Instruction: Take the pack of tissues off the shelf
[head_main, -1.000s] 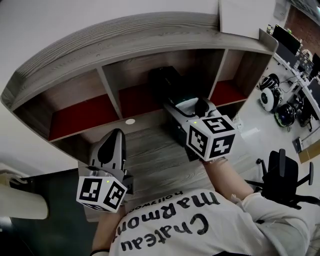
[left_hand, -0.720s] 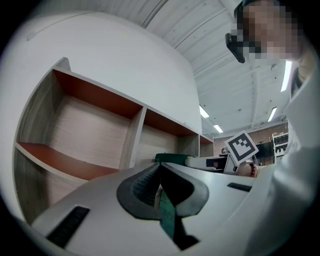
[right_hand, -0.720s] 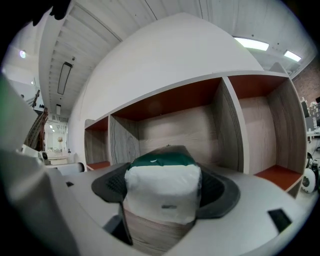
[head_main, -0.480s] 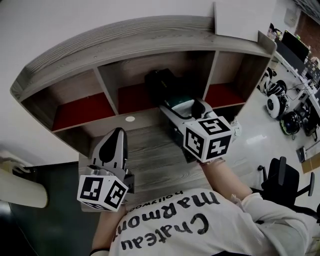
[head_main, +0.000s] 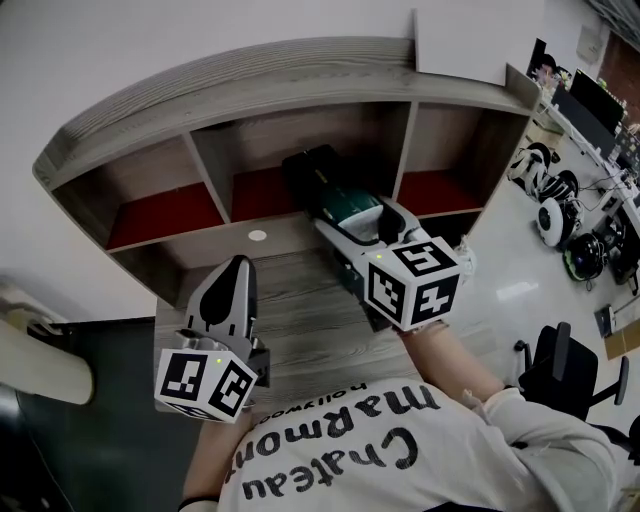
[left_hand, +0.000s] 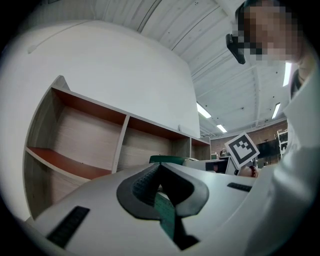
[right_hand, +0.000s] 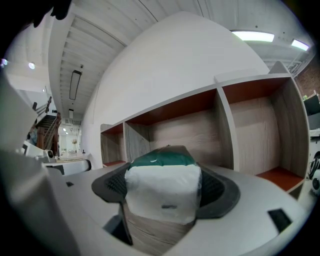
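The pack of tissues (head_main: 347, 207) is long, with a white near end, a green top and a dark far end that reaches into the middle compartment of the wooden shelf (head_main: 300, 70). My right gripper (head_main: 358, 222) is shut on its near end, with a jaw on each side. In the right gripper view the pack (right_hand: 162, 192) fills the gap of the right gripper (right_hand: 164, 186). My left gripper (head_main: 231, 270) is shut and holds nothing. It hovers over the wooden desk (head_main: 300, 330) in front of the left compartment. The left gripper view shows the left gripper (left_hand: 159, 181) with jaws together.
The shelf has three compartments with red floors (head_main: 165, 215). A small white disc (head_main: 258, 236) lies on the desk by the shelf front. A white board (head_main: 465, 40) stands on the shelf top. Office chairs (head_main: 565, 375) and gear (head_main: 550, 215) stand on the floor to the right.
The right gripper has drawn back a little from the shelf with the pack, and more of the green top shows. The left gripper has stayed put.
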